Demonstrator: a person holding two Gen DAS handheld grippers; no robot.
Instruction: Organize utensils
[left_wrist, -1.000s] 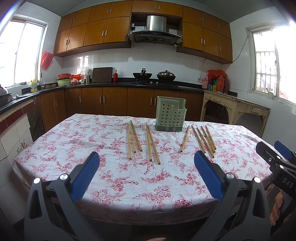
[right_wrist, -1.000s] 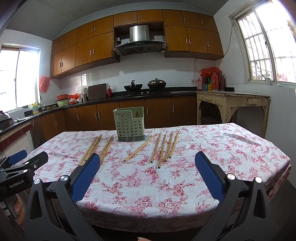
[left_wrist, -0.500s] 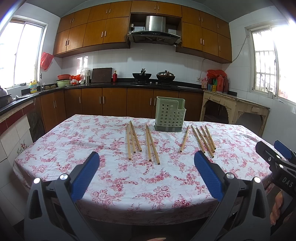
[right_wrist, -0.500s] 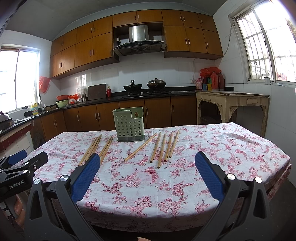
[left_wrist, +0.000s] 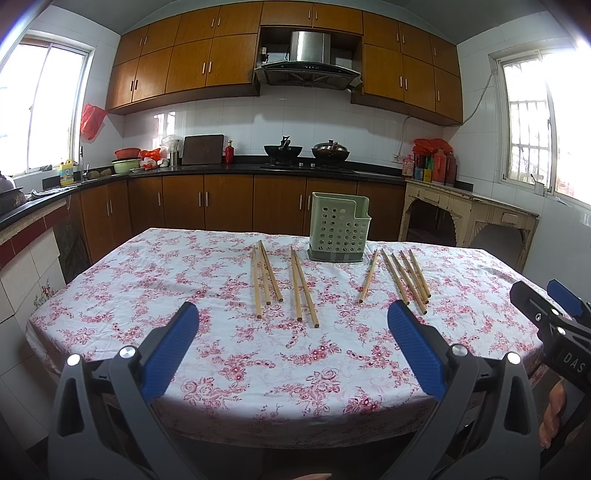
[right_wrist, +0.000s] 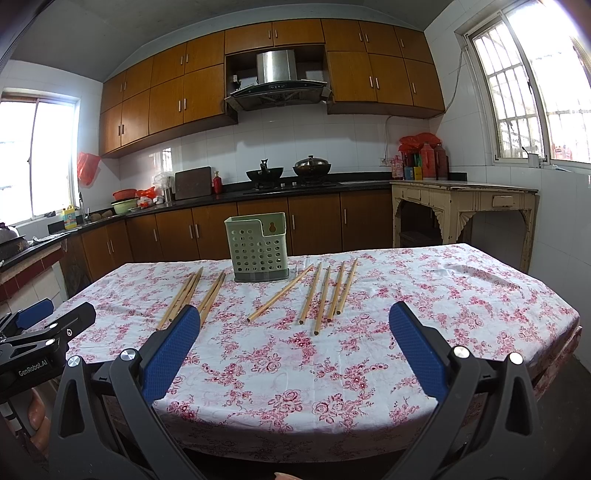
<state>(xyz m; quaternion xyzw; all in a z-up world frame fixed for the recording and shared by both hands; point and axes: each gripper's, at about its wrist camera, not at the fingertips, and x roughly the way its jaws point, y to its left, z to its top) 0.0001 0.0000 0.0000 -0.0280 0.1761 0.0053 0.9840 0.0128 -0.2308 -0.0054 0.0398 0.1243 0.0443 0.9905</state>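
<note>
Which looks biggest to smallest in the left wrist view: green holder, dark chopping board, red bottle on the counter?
1. green holder, though it stands nearer the camera, which inflates it.
2. chopping board, on the far counter.
3. red bottle, beside the board, clearly smallest.

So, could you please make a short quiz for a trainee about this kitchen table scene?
1. True or false: some chopsticks already stand inside the green holder.
2. How many chopsticks lie on the tablecloth? A) six B) ten C) fourteen
3. Fill in: the left gripper and the right gripper are both ____ and hold nothing.

Key:
1. False; all of them lie flat on the cloth, on both sides of the holder.
2. B; five on each side of the holder.
3. Open.
</note>
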